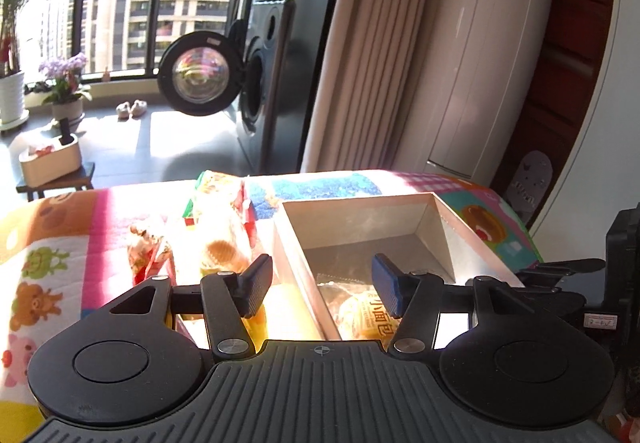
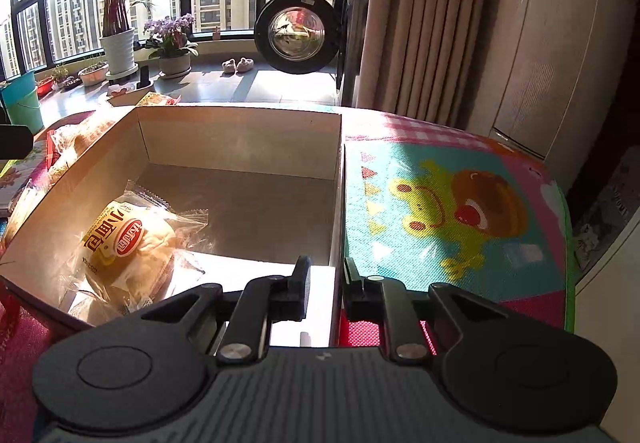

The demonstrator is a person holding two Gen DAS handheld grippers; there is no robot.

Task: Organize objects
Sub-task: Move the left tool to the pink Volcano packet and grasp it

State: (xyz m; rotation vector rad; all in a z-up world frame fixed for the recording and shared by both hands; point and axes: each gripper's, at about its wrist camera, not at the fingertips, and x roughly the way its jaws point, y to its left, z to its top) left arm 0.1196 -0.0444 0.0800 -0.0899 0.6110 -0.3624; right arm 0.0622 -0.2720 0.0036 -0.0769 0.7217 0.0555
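The right gripper pinches the cardboard box wall at its 3 o'clock side; a wrapped bun lies inside at 8 o'clock. The left gripper gapes wide, empty.

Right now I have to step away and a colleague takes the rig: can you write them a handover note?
Left gripper: open, empty, over the near left wall of the open cardboard box.
Right gripper: nearly closed around the box's right wall, contact unclear.
Done: one clear-wrapped bread bun lies in the box.
Left: wrapped snack packets lie on the cartoon-print mat, left of the box.
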